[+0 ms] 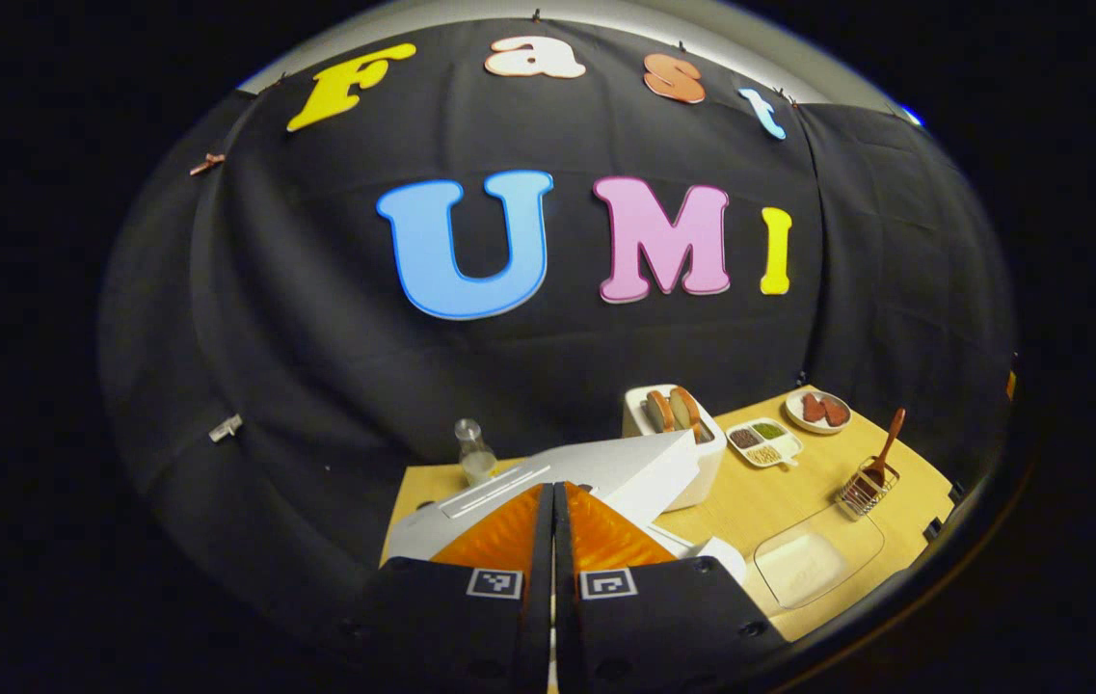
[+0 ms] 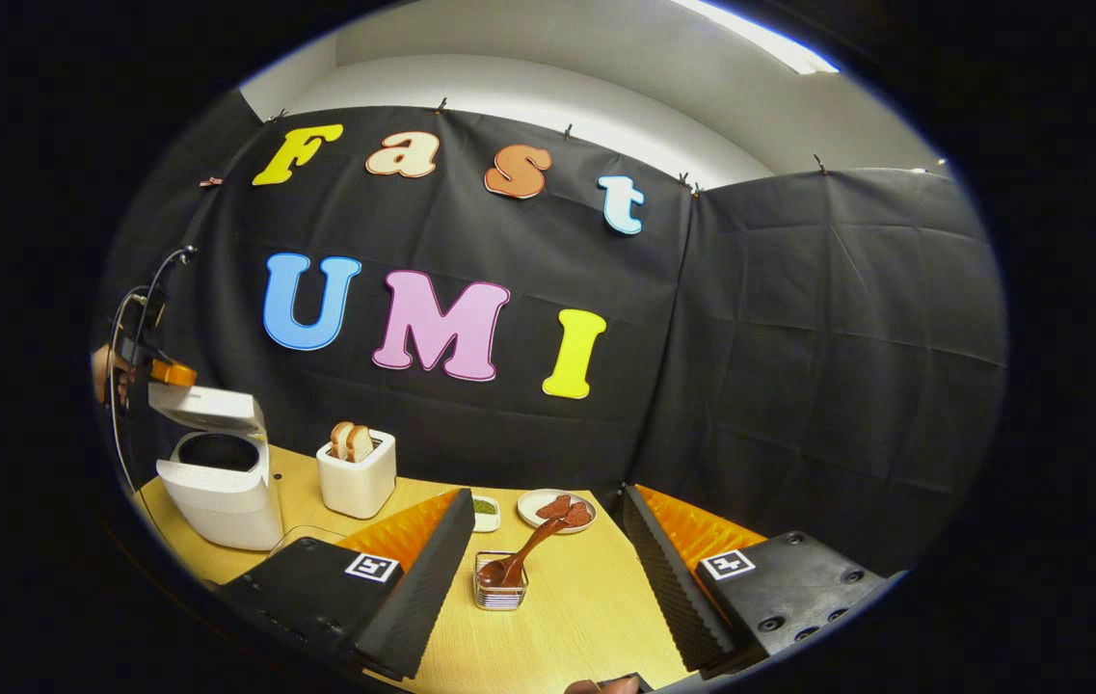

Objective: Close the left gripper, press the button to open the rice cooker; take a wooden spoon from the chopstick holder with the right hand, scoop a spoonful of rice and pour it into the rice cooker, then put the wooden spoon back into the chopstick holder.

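Wooden spoon (image 2: 521, 554) leans handle up-right in chopstick holder (image 2: 499, 590).

A staged kitchen booth: black cloth wall (image 2: 798, 337), wooden table (image 2: 586, 598), toaster (image 2: 357, 472).

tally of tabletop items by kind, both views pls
Rice cooker, lid up: 1
Toaster with bread: 1
Wooden spoon: 1
Chopstick holder: 1
Divided dish: 1
Plate: 1
Glass bottle: 1
Clear tray: 1
Total: 8
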`<state>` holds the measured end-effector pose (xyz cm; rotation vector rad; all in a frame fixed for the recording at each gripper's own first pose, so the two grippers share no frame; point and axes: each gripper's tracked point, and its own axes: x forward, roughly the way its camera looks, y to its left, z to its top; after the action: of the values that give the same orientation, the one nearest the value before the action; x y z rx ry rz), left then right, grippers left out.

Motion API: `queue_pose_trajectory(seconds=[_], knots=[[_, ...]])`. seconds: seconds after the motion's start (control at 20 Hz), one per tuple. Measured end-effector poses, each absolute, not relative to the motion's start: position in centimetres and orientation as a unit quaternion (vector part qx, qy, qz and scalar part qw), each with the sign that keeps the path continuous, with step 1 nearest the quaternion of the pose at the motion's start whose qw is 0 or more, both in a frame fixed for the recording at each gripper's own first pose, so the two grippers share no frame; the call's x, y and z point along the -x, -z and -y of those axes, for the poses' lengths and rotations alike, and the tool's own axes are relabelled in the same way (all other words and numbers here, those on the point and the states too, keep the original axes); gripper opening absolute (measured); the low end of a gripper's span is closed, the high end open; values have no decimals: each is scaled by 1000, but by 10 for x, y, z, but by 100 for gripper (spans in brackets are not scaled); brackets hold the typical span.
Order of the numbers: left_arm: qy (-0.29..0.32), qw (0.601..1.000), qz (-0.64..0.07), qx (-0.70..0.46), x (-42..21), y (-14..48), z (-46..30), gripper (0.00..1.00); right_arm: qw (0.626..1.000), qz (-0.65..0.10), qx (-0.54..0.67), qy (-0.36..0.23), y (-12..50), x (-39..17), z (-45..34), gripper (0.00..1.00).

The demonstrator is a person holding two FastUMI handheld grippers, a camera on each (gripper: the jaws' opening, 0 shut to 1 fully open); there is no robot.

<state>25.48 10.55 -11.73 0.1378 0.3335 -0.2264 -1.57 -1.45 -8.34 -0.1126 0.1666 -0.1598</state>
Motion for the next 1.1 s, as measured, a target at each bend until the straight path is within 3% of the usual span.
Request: queue_pose_trajectory(seconds=[0.15, 0.2, 0.25, 0.3, 0.35, 0.6, 1.1], knots=[[83, 985, -127, -86, -251, 96, -116, 13, 992, -81, 53, 84, 82, 20, 19, 97], [74, 986, -120, -86, -250, 92, -118, 35, 992, -82, 52, 84, 82, 21, 19, 97], [69, 988, -113, -82, -247, 88, -118, 43, 992, -82, 51, 84, 81, 23, 20, 98], [69, 989, -105, -74, -244, 84, -117, 71, 992, -82, 51, 84, 80, 23, 21, 98], [72, 990, -100, -66, -236, 81, -113, 67, 992, -81, 52, 84, 79, 25, 23, 98], [84, 993, -76, -25, -199, 67, -92, 98, 992, -79, 53, 85, 77, 34, 25, 97], [82, 996, -22, 34, -106, 32, -53, 98, 997, -64, 27, 43, 67, 39, 18, 98]])
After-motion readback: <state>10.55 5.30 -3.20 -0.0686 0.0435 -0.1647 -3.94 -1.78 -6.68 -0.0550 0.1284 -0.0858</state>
